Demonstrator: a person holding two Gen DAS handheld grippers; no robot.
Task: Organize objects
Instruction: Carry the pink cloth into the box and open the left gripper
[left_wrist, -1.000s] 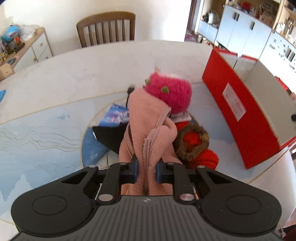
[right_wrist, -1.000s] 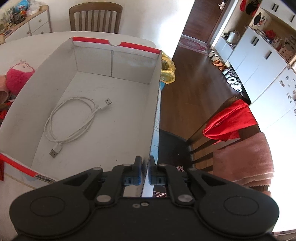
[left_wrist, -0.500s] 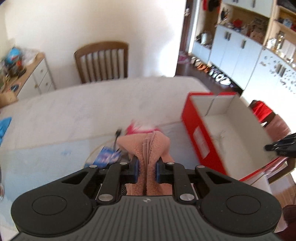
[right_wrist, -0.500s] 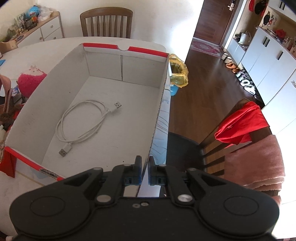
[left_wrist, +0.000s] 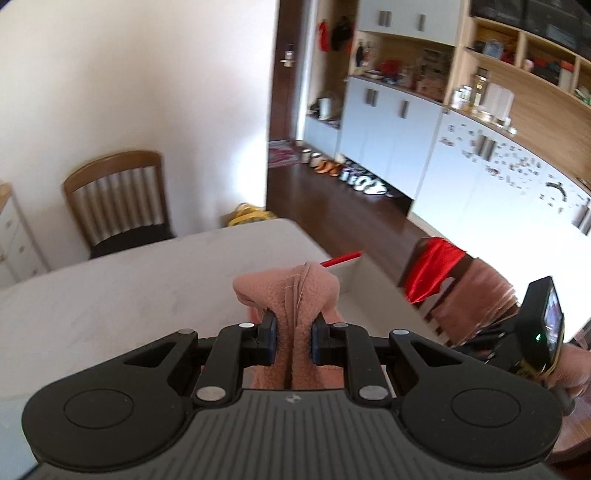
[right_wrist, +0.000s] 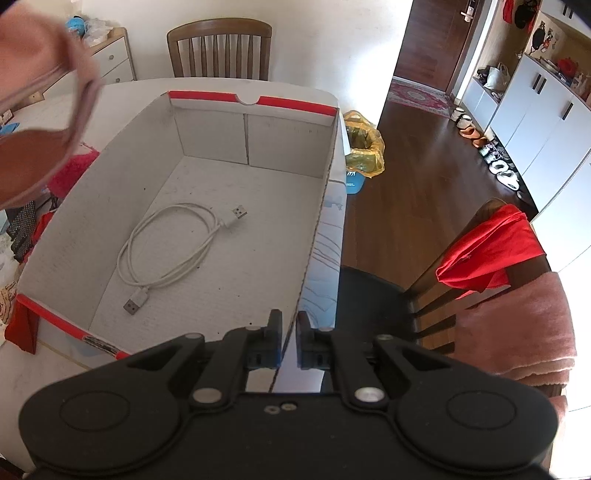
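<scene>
My left gripper (left_wrist: 293, 325) is shut on a pink fleece garment (left_wrist: 291, 291) and holds it up in the air above the table. Past the garment shows a red-edged corner of the box (left_wrist: 341, 258). In the right wrist view the same garment (right_wrist: 44, 74) hangs blurred at the upper left, over the box's left side. The open white box with red rims (right_wrist: 255, 151) holds a coiled white USB cable (right_wrist: 166, 251). My right gripper (right_wrist: 290, 319) is shut on the box's near right wall. A pink plush toy (right_wrist: 72, 170) lies outside the left wall.
The pale table (left_wrist: 110, 295) has a wooden chair (right_wrist: 219, 48) at its far side. Another chair at the right carries a red cloth (right_wrist: 487, 247) and a pink towel (right_wrist: 517, 325). A yellow bag (right_wrist: 364, 147) sits beyond the box. Cabinets line the right wall.
My left gripper has risen with the pink garment, off the pile and toward the box; the plush toy and pile have dropped out of its view. The right gripper has stayed on the box wall.
</scene>
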